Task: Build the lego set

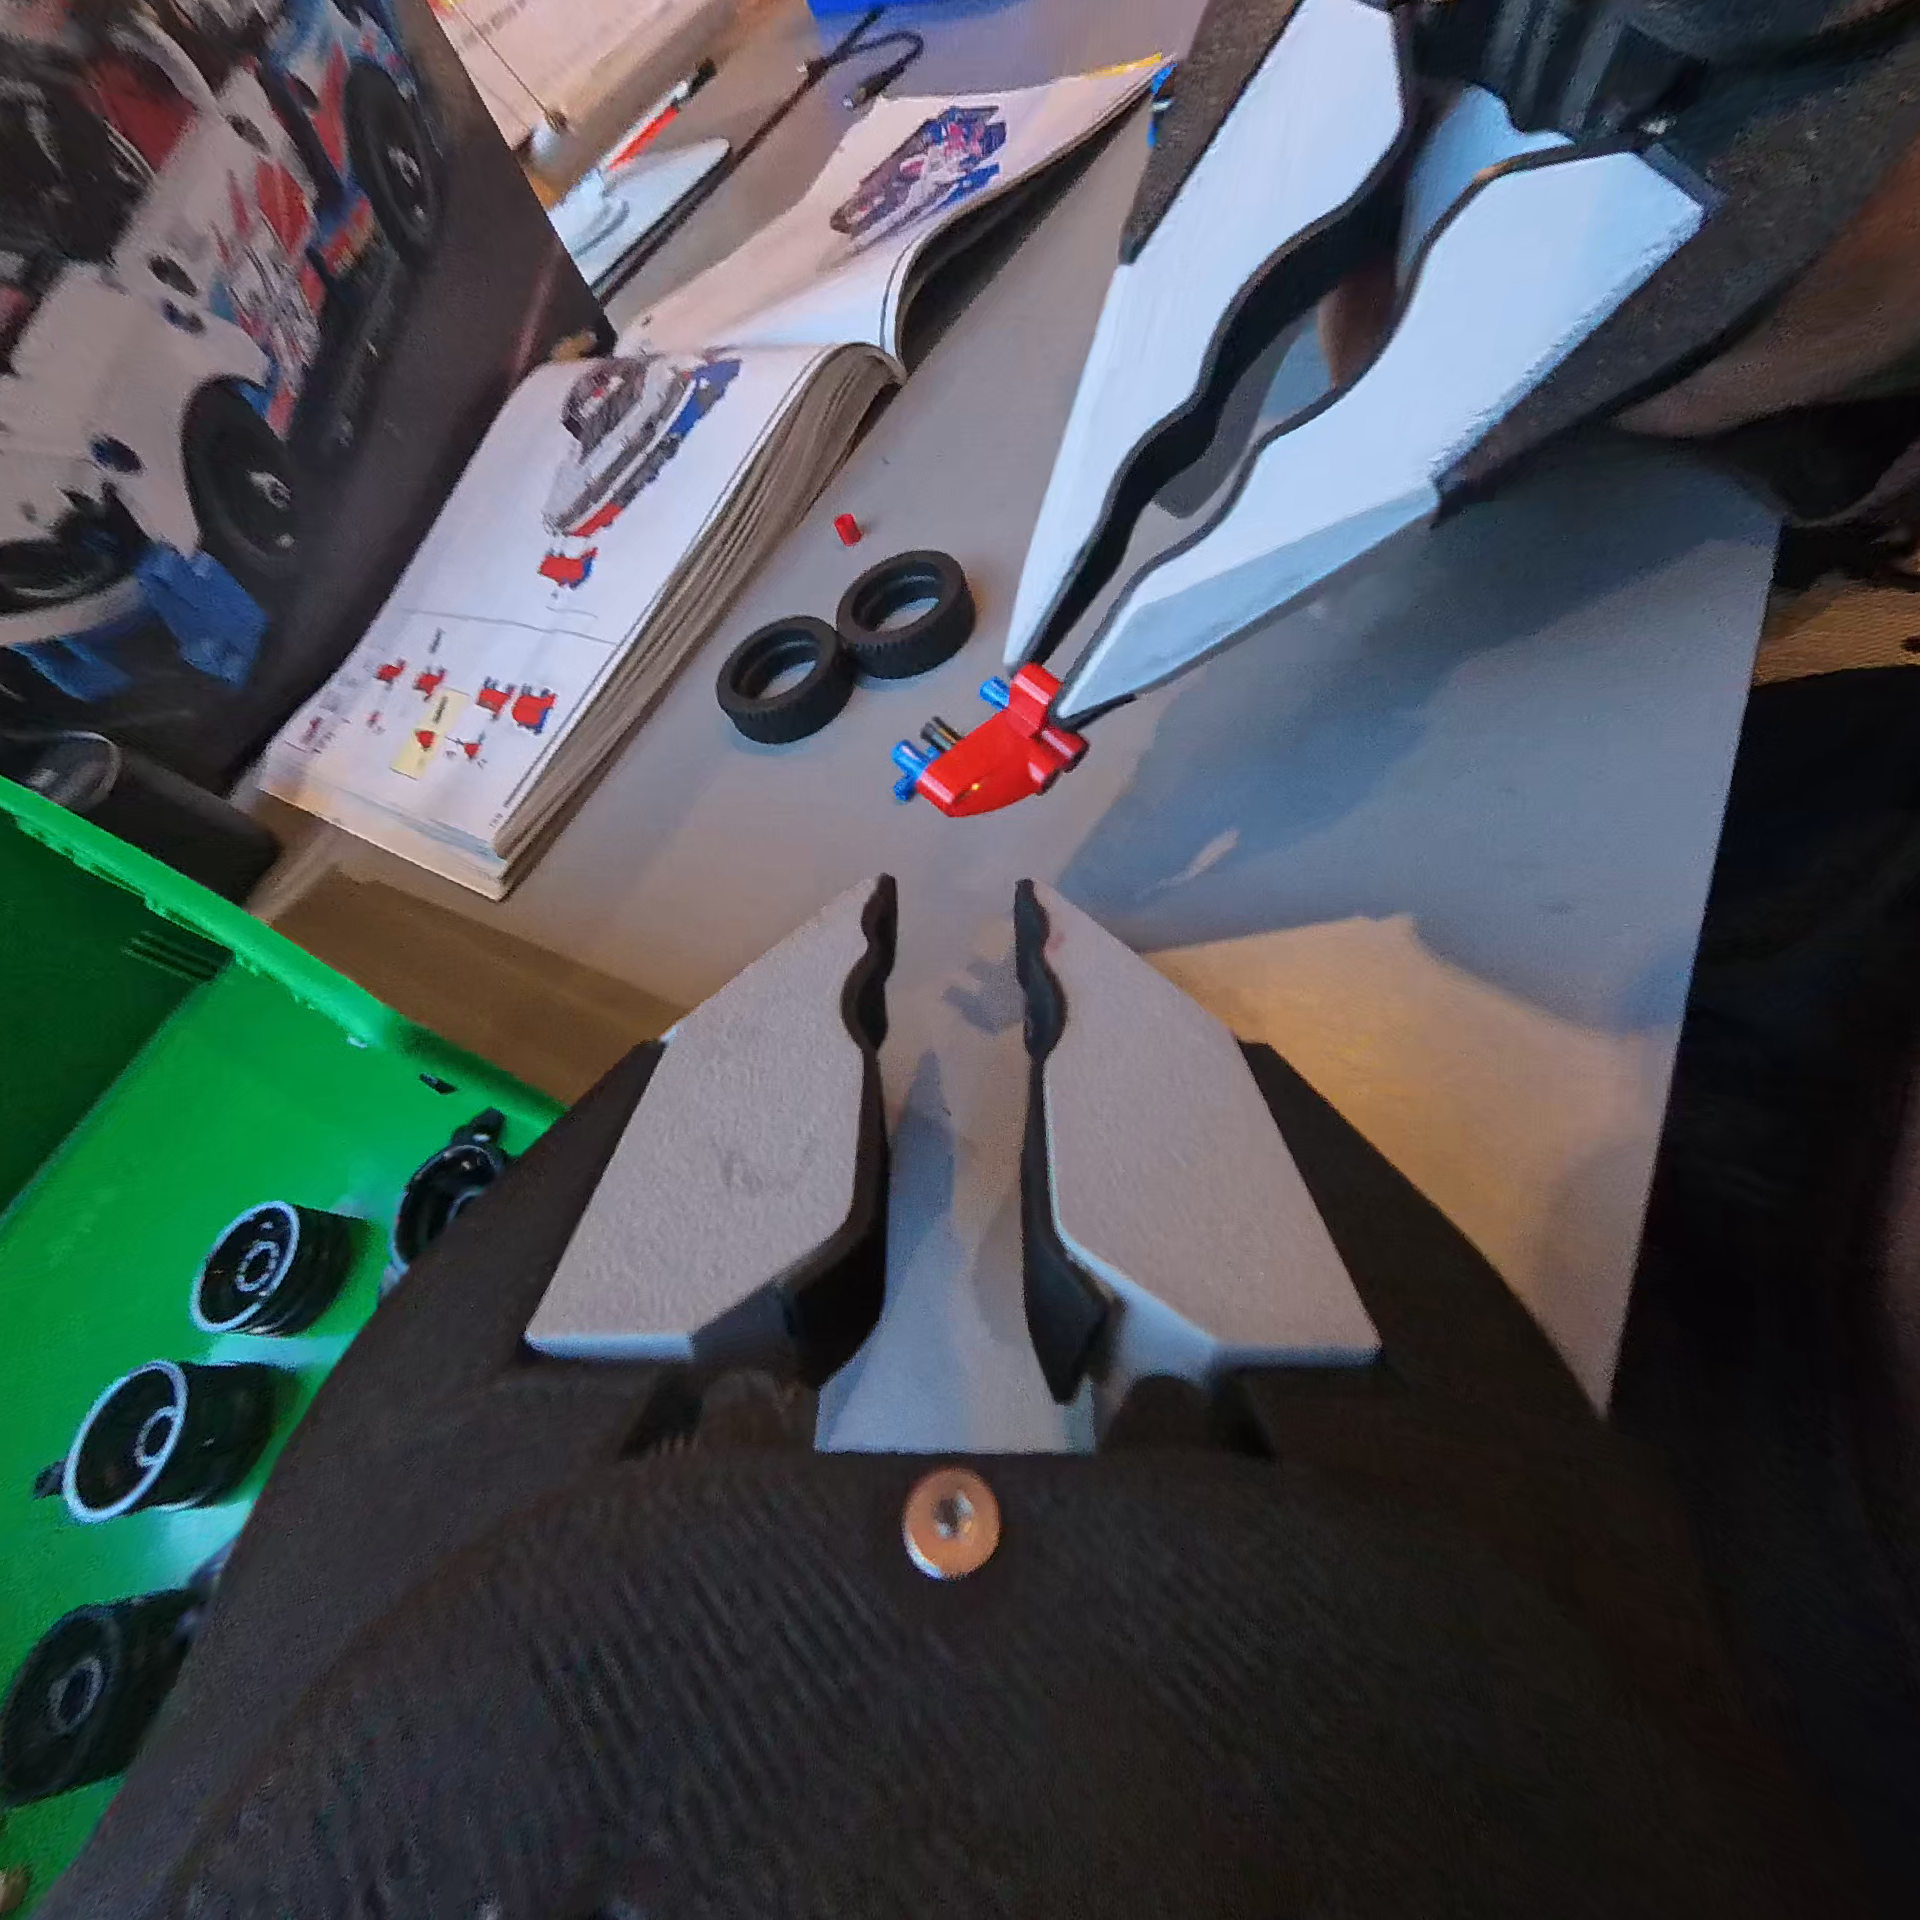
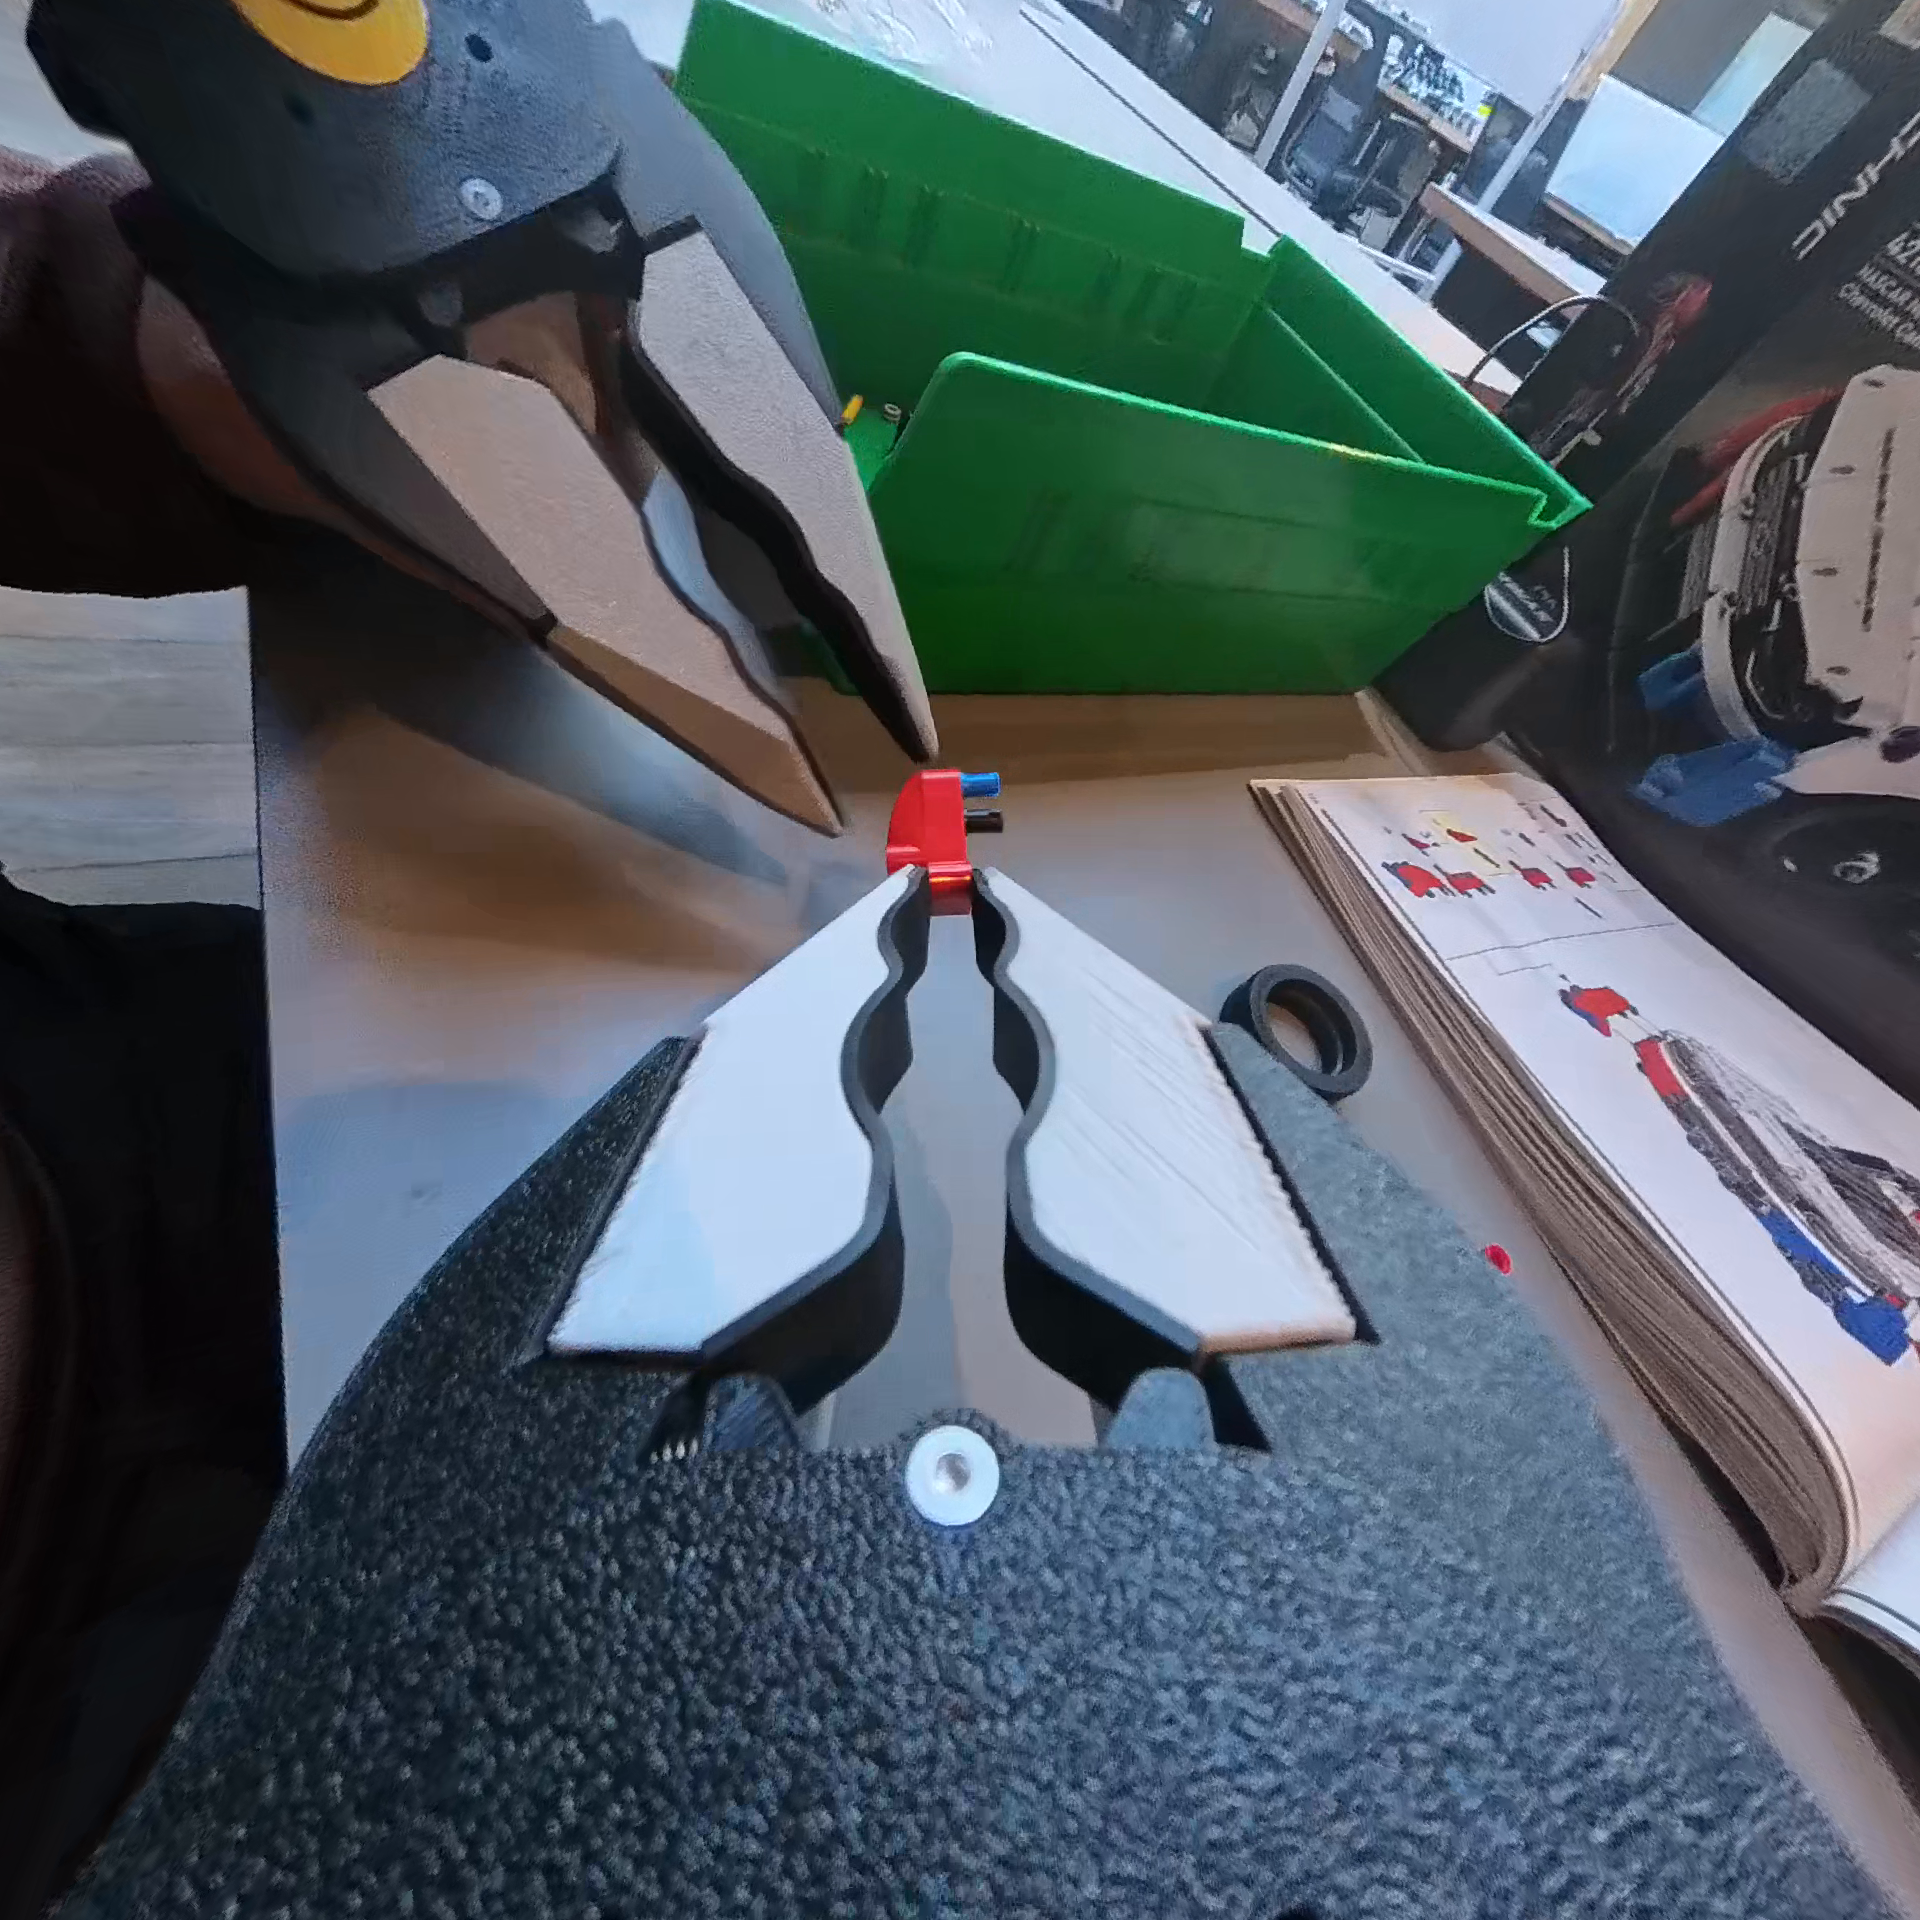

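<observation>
A: Red lego sub-assembly (image 2: pixel 932 837), pinched at its rear tab between the tips of the right gripper (image 2: pixel 949 883); held just above the grey table (image 1: pixel 1403 790), blue pin (image 2: pixel 981 780) and black pin (image 2: pixel 983 820) pointed outward, probably to keep them free for the next connection.

B: Left gripper (image 1: pixel 954 906) spread and empty, aimed at the piece from close by, likely poised to take or steady the far end.

A: Two black tyres (image 1: pixel 847 646) and a small red piece (image 1: pixel 848 528) laid out beside the open instruction booklet (image 1: pixel 582 582), presumably kept within reach and in sight of the step diagrams.

B: Wheel rims (image 1: pixel 156 1439) left sorted in the green bin (image 1: pixel 260 997) at the table edge; not yet needed, by the look of it.
</observation>
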`<state>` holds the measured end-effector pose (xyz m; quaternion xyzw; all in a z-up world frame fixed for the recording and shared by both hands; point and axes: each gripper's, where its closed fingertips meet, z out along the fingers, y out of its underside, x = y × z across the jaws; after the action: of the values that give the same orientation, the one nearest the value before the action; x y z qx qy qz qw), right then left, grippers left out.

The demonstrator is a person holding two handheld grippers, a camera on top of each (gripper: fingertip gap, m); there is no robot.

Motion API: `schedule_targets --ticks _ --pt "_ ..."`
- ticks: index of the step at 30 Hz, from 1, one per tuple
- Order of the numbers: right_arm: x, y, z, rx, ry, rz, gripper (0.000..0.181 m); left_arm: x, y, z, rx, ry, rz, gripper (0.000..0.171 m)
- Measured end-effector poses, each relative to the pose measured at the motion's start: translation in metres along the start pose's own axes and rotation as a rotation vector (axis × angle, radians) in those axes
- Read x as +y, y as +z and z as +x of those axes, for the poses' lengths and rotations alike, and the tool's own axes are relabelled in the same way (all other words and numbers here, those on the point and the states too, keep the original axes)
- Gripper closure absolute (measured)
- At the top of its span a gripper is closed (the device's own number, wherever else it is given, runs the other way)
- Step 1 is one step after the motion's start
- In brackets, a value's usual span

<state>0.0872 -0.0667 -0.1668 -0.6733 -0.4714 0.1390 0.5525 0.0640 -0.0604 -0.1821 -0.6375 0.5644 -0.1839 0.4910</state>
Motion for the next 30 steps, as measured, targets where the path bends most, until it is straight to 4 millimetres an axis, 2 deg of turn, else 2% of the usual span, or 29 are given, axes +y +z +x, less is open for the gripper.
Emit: schedule_targets --ticks 5,11,14,17,22,25,28,30 --pt "-0.002 0.001 -0.005 -0.071 0.108 0.003 0.175 0.002 0.002 0.001 -0.041 0.069 -0.020 0.141" --pt "-0.006 -0.001 -0.012 -0.264 0.455 0.010 0.175 -0.004 -0.001 -0.002 -0.094 0.124 0.018 0.138" --pt "-0.009 -0.006 -0.011 -0.297 0.564 0.043 0.175 -0.005 -0.001 0.001 -0.092 0.150 0.026 0.138" --pt "-0.013 -0.012 -0.007 -0.233 0.456 0.085 0.175 -0.005 -0.002 -0.003 -0.107 0.133 0.033 0.141" --pt "-0.015 -0.017 -0.008 0.028 -0.030 0.112 0.175 -0.008 -0.007 -0.007 -0.087 0.064 0.066 0.143" --pt "-0.012 -0.013 -0.015 0.016 -0.073 0.087 0.175 -0.009 -0.007 -0.004 -0.070 0.070 0.070 0.143" --pt "-0.013 -0.014 -0.014 0.008 -0.061 0.098 0.175 -0.014 -0.009 0.009 -0.006 0.100 0.103 0.146" --pt "-0.013 -0.014 -0.013 0.002 -0.048 0.096 0.175 -0.016 -0.011 0.010 0.010 0.090 0.123 0.149"
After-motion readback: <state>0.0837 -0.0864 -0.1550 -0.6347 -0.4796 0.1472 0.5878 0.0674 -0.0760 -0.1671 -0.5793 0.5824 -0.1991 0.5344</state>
